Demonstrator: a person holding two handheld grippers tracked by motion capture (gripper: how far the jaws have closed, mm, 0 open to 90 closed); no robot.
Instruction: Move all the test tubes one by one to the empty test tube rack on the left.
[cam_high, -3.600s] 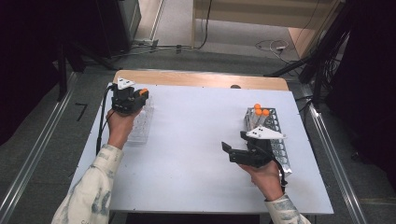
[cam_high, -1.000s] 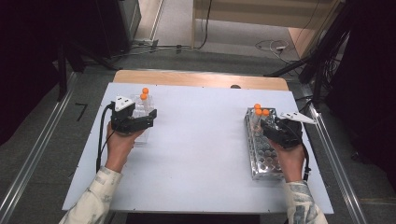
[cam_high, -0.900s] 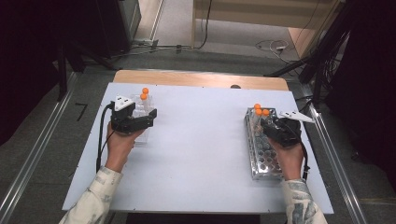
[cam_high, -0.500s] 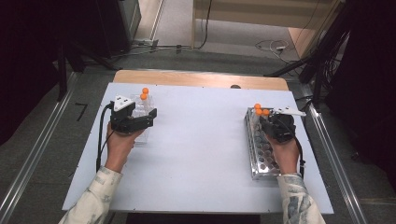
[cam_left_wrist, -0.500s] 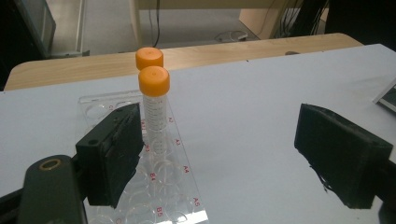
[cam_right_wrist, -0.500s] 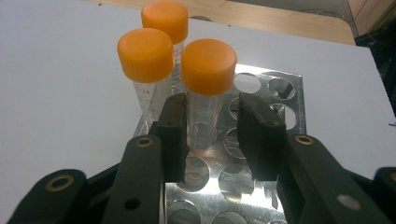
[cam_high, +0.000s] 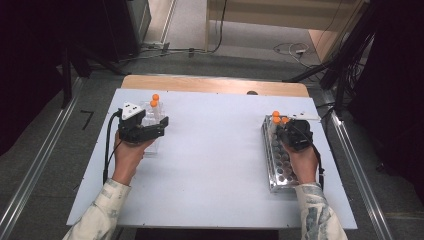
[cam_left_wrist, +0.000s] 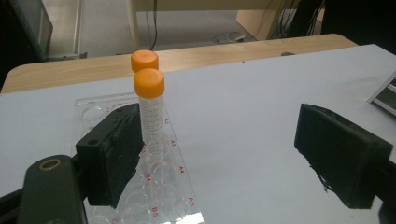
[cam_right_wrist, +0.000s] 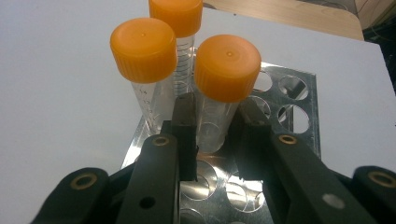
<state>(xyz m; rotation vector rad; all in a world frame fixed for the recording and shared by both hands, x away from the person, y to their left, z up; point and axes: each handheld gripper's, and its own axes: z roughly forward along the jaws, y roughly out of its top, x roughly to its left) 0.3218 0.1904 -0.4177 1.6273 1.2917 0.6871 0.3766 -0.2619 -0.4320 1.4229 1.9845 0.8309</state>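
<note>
White tabletop (cam_high: 215, 150) with a wooden far edge, two hand-held grippers over two tube racks.

Seen from above, the left gripper (cam_high: 159, 127) sits over the clear plastic rack (cam_high: 150, 150) with its jaws pointing to the person's right; its own view shows them spread wide and empty, with two orange-capped tubes (cam_left_wrist: 149, 112) upright just beyond the left-hand finger. From above, the right gripper (cam_high: 286, 129) hides its jaws over the far end of the metal rack (cam_high: 277, 172); its own view shows them closed around the clear body of the nearest tube (cam_right_wrist: 224, 88), below the cap, with two more tubes (cam_right_wrist: 144, 70) beyond and to the left of the fingers. Compared with half a second ago, the right hand (cam_high: 300, 160) sits slightly further forward, while the left hand (cam_high: 127, 155) is unchanged, wrist straight.
</note>
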